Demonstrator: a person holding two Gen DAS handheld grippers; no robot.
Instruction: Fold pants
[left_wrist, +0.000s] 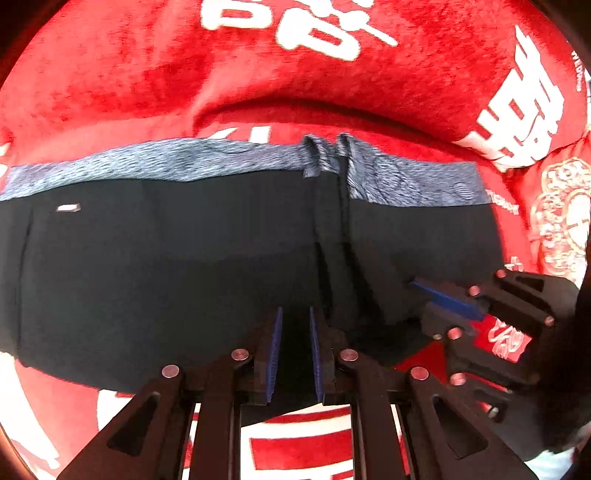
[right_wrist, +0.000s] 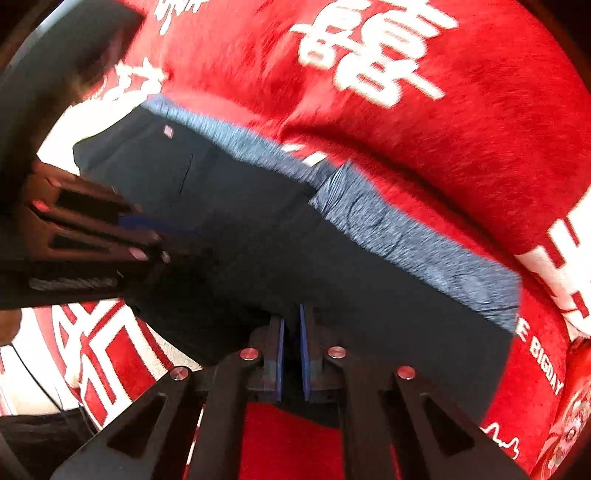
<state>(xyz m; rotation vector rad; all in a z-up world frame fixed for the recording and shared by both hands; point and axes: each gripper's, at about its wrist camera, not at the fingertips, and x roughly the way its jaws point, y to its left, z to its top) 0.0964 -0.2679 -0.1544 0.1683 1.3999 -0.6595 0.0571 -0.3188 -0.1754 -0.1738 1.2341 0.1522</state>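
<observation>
Pants (left_wrist: 184, 266) on red blanket (left_wrist: 147, 74); L gripper (left_wrist: 295, 354) + R gripper (right_wrist: 291, 354) clamp hem.

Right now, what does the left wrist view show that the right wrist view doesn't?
Left wrist only: the bunched pleat in the blue-grey waistband, and the right tool seen from the side, a blue pad on the dark cloth.

Right wrist only: the left tool entering from the left edge, and "BIGDAY" lettering on the red blanket.

Both: the dark pants lying flat on that blanket, the small label below the waistband, and each view's own tool closed on the near cloth edge.
</observation>
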